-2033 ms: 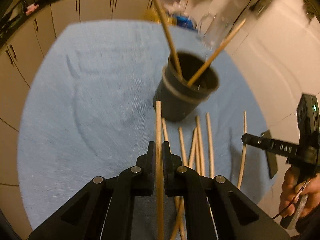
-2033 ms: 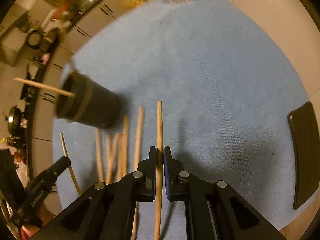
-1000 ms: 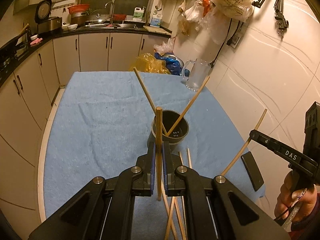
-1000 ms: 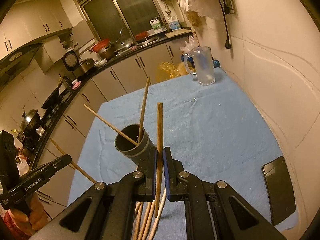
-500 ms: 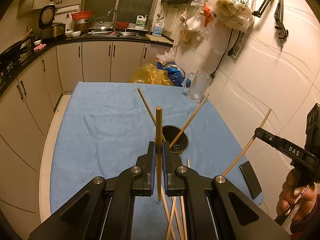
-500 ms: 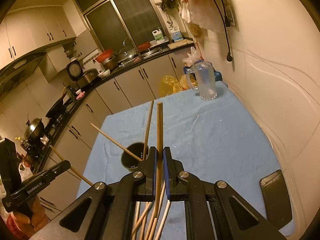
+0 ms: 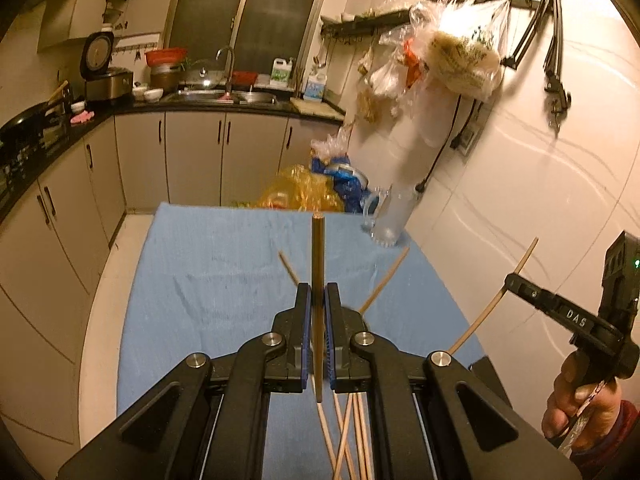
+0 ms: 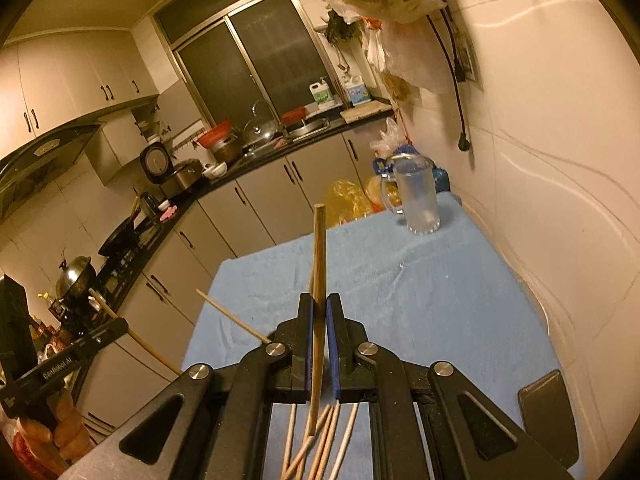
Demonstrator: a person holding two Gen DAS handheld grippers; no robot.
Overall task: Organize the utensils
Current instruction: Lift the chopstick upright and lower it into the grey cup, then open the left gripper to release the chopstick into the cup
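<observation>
My left gripper (image 7: 318,292) is shut on a wooden chopstick (image 7: 318,248) that stands upright between its pads, high above the blue cloth (image 7: 208,280). My right gripper (image 8: 319,300) is shut on another chopstick (image 8: 319,248). Each gripper also shows in the other's view, with its stick slanting: the right gripper (image 7: 516,282) and the left gripper (image 8: 118,326). Two chopsticks (image 7: 384,282) poke out from behind my left fingers; the dark holder they stand in is hidden. Several loose chopsticks (image 7: 352,432) lie on the cloth below.
A glass mug (image 8: 416,196) stands at the cloth's far right corner, with plastic bags (image 7: 304,192) behind it. A dark phone (image 8: 546,408) lies near the cloth's right edge. A tiled wall runs along the right; kitchen cabinets (image 7: 192,156) stand to the left and behind.
Both grippers have risen with their chopsticks and tilted up. The dark holder, seen past the fingers before, has dropped out of sight behind them.
</observation>
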